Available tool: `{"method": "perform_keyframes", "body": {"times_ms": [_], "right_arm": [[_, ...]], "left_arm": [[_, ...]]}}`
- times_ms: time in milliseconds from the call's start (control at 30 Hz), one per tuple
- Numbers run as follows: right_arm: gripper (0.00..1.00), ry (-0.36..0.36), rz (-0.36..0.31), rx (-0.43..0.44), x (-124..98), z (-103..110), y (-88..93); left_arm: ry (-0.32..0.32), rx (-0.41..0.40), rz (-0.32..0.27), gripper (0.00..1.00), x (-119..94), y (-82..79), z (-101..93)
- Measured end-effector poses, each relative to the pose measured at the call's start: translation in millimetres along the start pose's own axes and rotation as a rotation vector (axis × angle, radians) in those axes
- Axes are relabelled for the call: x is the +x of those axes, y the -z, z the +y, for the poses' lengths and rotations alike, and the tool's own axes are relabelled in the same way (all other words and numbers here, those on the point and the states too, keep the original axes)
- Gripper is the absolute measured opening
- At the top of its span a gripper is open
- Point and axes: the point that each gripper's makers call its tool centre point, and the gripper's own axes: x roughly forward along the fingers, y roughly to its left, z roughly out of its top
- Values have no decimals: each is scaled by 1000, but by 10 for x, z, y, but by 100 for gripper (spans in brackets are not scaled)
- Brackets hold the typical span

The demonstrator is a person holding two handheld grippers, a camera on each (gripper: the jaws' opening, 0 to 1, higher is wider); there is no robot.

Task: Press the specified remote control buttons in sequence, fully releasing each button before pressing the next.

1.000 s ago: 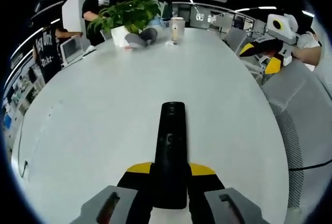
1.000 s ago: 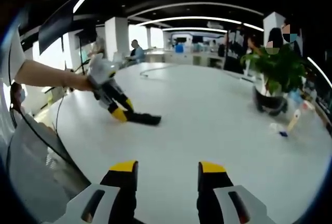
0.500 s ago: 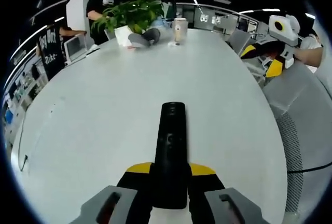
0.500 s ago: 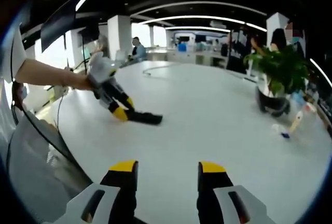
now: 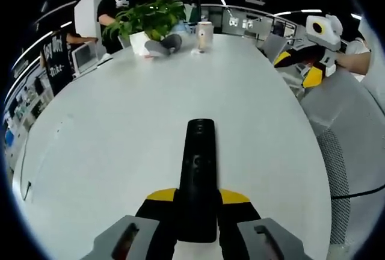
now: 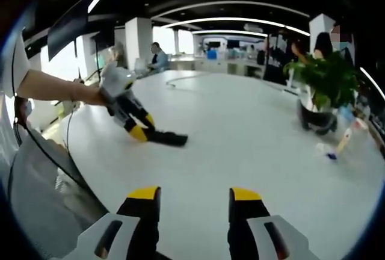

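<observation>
A long black remote control (image 5: 198, 170) lies lengthwise between the yellow-tipped jaws of my left gripper (image 5: 197, 198), which is shut on it just above the white table (image 5: 120, 121). In the right gripper view the same remote (image 6: 168, 138) sticks out of the left gripper (image 6: 141, 131), held by a hand at the table's left edge. My right gripper (image 6: 194, 197) stands open over the table's near edge, with nothing between its fingers. It also appears at the far right of the left gripper view, as the right gripper (image 5: 304, 70) held off the table's edge.
A potted green plant (image 5: 147, 22) and a cup (image 5: 205, 34) stand at the table's far end. The plant (image 6: 322, 91) and small items (image 6: 328, 151) sit at right in the right gripper view. People stand beyond the table. A mesh chair (image 5: 349, 151) is beside it.
Both views have shifted only slightly with the hands. The remote stays held in my left gripper and the right gripper stays open.
</observation>
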Motion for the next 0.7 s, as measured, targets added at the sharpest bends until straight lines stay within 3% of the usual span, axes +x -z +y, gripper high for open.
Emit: {"method": "perform_keyframes", "body": {"times_ms": [700], "right_arm": [[41,-1,-2,2,-3,8,-4]], "left_arm": [[-12,-17,-41,24,-56,46,-130]]}}
